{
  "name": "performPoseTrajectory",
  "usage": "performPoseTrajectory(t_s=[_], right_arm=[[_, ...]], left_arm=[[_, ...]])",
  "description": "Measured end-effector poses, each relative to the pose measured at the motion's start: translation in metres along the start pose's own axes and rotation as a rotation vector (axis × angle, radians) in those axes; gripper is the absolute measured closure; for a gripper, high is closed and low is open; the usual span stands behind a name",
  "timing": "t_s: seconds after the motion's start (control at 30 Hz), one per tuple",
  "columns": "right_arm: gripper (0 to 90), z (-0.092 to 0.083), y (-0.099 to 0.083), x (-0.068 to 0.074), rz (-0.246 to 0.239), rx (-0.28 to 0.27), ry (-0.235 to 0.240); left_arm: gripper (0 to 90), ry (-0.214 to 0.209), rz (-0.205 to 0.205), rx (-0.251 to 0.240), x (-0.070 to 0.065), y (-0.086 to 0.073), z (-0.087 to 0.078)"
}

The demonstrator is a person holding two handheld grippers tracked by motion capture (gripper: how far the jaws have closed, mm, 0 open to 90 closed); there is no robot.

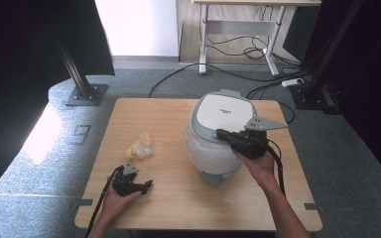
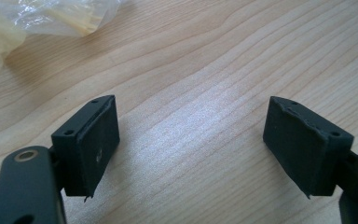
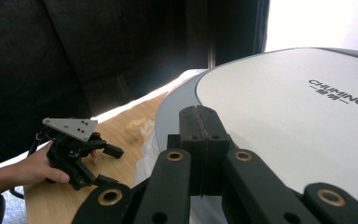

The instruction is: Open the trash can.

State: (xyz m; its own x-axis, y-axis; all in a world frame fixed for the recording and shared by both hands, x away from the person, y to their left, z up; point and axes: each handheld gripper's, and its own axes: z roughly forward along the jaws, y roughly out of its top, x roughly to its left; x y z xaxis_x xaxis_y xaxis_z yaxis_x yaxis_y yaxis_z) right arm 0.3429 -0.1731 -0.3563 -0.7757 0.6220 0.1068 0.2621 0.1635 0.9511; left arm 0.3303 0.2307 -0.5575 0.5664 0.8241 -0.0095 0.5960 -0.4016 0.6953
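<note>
Overhead, right tongs point(image 1: 220, 133) pressed shut on the cooker's smooth rounded lid point(image 1: 226, 111); left tongs point(image 1: 149, 184) wide over woodgrain.

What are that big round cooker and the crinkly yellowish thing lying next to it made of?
The cooker looks like smooth moulded plastic: matte white lid, grey rim, with a thin clear film apparently wrapped round its body. The crinkly thing seems a thin, glossy, see-through plastic bag, judging by its creases and shine.

The cooker point(image 1: 221, 134) sits right of centre on my surface point(image 1: 178, 198); the crumpled bag point(image 1: 140, 147) lies left, near my left tongs point(image 1: 146, 185).
</note>
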Motion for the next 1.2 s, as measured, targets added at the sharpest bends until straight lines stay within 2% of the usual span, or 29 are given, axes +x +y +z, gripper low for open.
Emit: performPoseTrajectory(t_s=[0.47, 0.67, 0.8, 0.93, 1.0, 1.03, 1.1, 1.17, 1.2], right_arm=[[89.8, 0.000, -0.001, -0.001, 0.006, 0.006, 0.016], [89.8, -0.001, 0.000, 0.000, -0.006, 0.018, 0.018], [89.9, 0.000, 0.000, 0.000, 0.001, 0.027, 0.034], [89.8, -0.001, 0.001, 0.003, -0.016, 0.033, 0.019], [89.7, -0.002, 0.003, 0.004, -0.034, 0.039, -0.004], [89.7, -0.004, 0.003, 0.004, -0.044, 0.031, -0.016], [89.7, -0.013, 0.004, 0.004, -0.032, -0.006, -0.016], [89.6, -0.023, 0.003, 0.004, -0.034, -0.027, -0.039], [89.6, -0.023, 0.003, 0.004, -0.034, -0.027, -0.039]], left_arm=[[17.8, 0.000, 0.000, 0.000, 0.000, 0.000, 0.000], [17.8, 0.000, 0.000, 0.000, 0.000, 0.000, 0.000], [17.8, 0.000, 0.000, 0.000, 0.000, 0.000, 0.000], [17.8, 0.000, 0.000, 0.000, 0.000, 0.000, 0.000], [17.8, 0.000, 0.000, 0.000, 0.000, 0.000, 0.000], [17.8, 0.000, 0.000, 0.000, 0.000, 0.000, 0.000], [17.8, 0.000, 0.000, 0.000, 0.000, 0.000, 0.000], [17.8, 0.000, 0.000, 0.000, 0.000, 0.000, 0.000], [17.8, 0.000, 0.000, 0.000, 0.000, 0.000, 0.000]])
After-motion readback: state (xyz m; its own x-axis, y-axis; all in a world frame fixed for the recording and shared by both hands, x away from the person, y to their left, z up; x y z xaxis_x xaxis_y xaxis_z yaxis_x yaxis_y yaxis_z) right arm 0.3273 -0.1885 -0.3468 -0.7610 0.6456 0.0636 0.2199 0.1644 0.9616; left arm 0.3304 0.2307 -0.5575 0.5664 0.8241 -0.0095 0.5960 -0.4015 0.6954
